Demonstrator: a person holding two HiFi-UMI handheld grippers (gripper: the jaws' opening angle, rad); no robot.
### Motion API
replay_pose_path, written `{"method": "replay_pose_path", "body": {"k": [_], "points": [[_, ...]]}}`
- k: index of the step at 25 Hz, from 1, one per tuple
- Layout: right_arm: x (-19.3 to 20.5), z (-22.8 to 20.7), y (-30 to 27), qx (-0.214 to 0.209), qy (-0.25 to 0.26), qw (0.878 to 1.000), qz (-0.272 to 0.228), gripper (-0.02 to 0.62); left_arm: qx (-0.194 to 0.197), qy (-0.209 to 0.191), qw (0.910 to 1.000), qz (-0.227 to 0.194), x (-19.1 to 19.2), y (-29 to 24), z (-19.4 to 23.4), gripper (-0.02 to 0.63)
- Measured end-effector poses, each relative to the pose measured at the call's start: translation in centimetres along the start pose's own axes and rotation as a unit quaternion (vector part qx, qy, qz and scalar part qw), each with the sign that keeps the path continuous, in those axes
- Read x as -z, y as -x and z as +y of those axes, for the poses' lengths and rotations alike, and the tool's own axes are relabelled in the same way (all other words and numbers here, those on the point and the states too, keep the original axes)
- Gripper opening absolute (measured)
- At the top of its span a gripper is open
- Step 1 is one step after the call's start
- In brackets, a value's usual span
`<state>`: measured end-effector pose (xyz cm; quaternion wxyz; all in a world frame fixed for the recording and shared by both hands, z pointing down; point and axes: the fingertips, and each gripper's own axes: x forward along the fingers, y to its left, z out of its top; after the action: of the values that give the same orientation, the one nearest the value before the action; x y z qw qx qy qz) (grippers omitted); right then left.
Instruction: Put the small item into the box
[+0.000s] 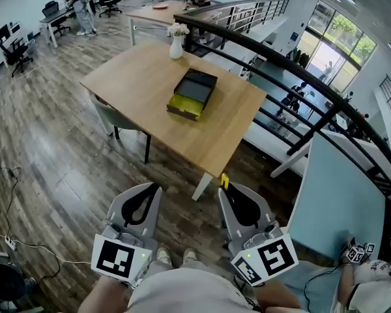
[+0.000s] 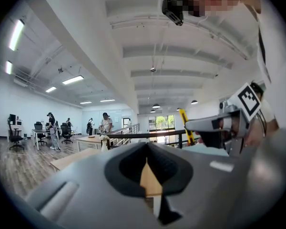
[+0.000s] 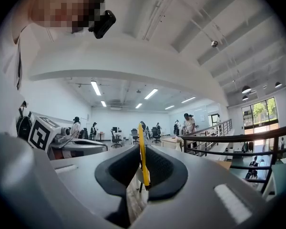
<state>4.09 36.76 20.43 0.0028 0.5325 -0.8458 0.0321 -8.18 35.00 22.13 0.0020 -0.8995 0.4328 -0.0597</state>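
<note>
The yellow strip (image 3: 142, 151) pinched in the right gripper (image 1: 231, 193) shows only its thin edge, so what it is stays unclear. The box (image 1: 193, 94) mid-desk (image 1: 143, 87) is too small to see inside. The person's arms (image 1: 104, 298) run off the bottom edge.

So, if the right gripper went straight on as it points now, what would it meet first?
Probably the wooden table, near its closest corner; nothing shows between it and the right gripper, though depth is unclear.
</note>
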Motion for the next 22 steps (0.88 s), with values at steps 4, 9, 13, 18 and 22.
{"method": "replay_pose_path", "body": {"k": [4,9,13,18,22], "points": [[0.1,-0.1,0.0,-0.003,-0.003,1.0,0.002,0.038,-0.001,0.008,1.0,-0.006,-0.3,0.0,0.0,0.003],[0.6,-0.5,0.1,-0.008,-0.004,1.0,0.003,0.038,-0.003,0.002,0.9998,-0.021,-0.6,-0.3,-0.2,0.002],[1.2,-1.4,0.6,-0.012,-0.009,1.0,0.007,0.038,-0.005,0.004,0.9997,-0.024,-0.8,-0.6,-1.1,0.003],[1.8,-2.2,1.2,-0.021,-0.011,1.0,0.008,0.038,-0.008,-0.008,0.9997,-0.021,-0.2,-1.1,-2.4,0.002],[2.2,-3.0,1.7,-0.026,-0.012,1.0,0.006,0.038,-0.012,0.0,0.9998,-0.013,0.3,-1.3,-3.3,0.002]]}}
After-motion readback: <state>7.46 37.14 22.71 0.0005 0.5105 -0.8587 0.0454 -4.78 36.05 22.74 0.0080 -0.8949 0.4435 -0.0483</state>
